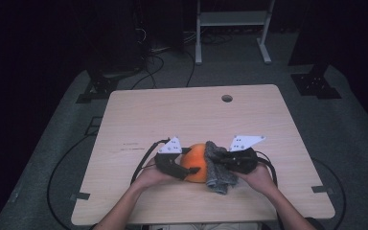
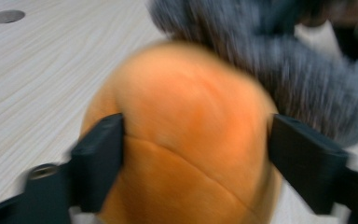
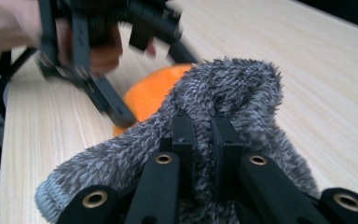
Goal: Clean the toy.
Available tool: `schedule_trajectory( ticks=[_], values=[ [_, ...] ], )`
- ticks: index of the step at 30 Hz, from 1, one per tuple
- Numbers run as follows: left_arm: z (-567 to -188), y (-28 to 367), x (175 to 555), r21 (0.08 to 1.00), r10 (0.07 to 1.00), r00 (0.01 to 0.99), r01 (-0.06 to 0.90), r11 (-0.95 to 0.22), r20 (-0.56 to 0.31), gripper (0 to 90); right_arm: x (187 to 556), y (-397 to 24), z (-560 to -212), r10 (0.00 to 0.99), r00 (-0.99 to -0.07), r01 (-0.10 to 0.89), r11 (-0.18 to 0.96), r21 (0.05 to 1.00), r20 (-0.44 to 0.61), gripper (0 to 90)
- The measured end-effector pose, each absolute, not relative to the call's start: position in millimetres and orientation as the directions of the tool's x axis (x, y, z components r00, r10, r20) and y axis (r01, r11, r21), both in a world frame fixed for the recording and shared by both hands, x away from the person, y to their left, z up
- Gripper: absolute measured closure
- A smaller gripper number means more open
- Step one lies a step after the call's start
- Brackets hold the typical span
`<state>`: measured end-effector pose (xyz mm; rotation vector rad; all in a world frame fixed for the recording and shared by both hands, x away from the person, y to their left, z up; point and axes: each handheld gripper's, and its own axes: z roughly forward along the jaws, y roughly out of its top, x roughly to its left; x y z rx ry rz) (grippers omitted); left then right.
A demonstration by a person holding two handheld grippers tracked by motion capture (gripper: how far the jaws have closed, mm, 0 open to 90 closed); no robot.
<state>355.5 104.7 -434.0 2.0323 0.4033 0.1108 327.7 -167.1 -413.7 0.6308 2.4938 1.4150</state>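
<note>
Left gripper (image 1: 182, 168) fingers (image 2: 98, 158) are clamping the orange ball (image 1: 196, 162); right gripper (image 1: 226, 160), pinching the grey sock (image 1: 215, 167), is sitting against the ball's right side.

No legible text, label, brand or number appears in any view. A faint dark line of marks lies on the wooden table (image 1: 139, 115) at about (image 1: 132, 146) in the high view, left of the grippers; it is too small and blurred to read as lettering.
</note>
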Motion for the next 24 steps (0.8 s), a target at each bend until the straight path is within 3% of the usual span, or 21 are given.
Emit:
schedule_trajectory(
  ticks=[2, 5, 11, 15, 20, 22, 24],
  values=[
    [-431, 108, 360, 0.884, 0.352, 0.928, 0.261, -0.387, -0.119, 15.5, 325, -164, -416, 0.443, -0.896, 0.255, 0.464, 0.848, 0.027, 81.8],
    [-435, 104, 360, 0.87, 0.346, 0.934, 0.241, -0.431, -0.087, 27.3, 322, -167, -418, 0.451, -0.892, 0.257, 0.455, 0.853, 0.028, 81.8],
    [-438, 102, 352, 0.878, 0.335, 0.941, 0.199, -0.437, -0.047, 32.6, 321, -190, -430, 0.47, -0.879, 0.315, 0.441, 0.84, 0.083, 81.7],
    [-440, 102, 348, 0.887, 0.34, 0.94, 0.187, -0.423, -0.036, 32.9, 320, -204, -431, 0.493, -0.865, 0.351, 0.453, 0.819, 0.098, 81.7],
    [-439, 99, 344, 0.891, 0.312, 0.949, 0.178, -0.418, -0.044, 34.3, 323, -199, -418, 0.477, -0.872, 0.325, 0.387, 0.863, 0.114, 81.4],
    [-435, 98, 342, 0.891, 0.308, 0.95, 0.176, -0.419, -0.043, 29.5, 328, -191, -417, 0.463, -0.878, 0.323, 0.383, 0.866, 0.123, 81.3],
    [-431, 101, 347, 0.894, 0.321, 0.942, 0.224, -0.387, -0.097, 22.4, 330, -185, -419, 0.449, -0.886, 0.316, 0.406, 0.858, 0.114, 81.4]
  ],
)
